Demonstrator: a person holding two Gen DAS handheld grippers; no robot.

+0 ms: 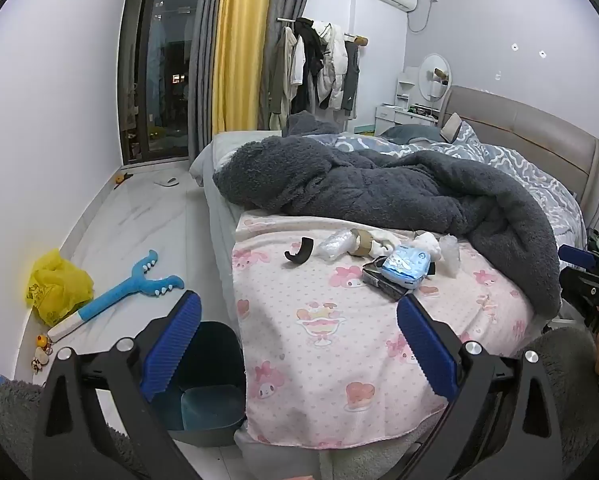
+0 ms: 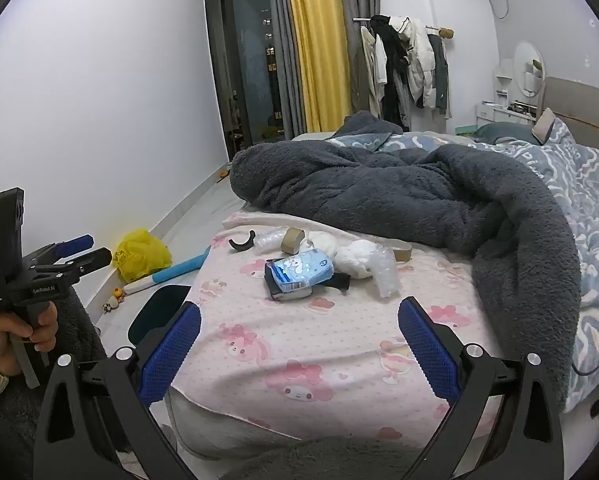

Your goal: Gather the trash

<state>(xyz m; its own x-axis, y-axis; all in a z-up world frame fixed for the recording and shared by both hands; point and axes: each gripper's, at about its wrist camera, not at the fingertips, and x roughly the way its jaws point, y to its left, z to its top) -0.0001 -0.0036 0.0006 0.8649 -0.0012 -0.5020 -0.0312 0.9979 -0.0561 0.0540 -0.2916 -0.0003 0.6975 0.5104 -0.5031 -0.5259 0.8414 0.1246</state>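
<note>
On the pink cartoon-print blanket (image 1: 339, 340) lies a loose cluster: a curved black plastic piece (image 1: 299, 252), a crumpled clear bottle (image 1: 335, 243), a brown tape roll (image 1: 361, 242), a blue tissue pack (image 1: 405, 266) atop a black box (image 1: 379, 280), and crumpled white paper (image 2: 355, 258).

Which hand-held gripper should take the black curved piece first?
Left, probably. The left hand-held gripper is open, and the black curved piece lies at the pile's left end, nearest the bin below that side.

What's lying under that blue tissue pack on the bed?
The tissue pack rests on a dark flat box, which lies on the pink blanket. Only the box's edges show; its top and label are covered.
</note>
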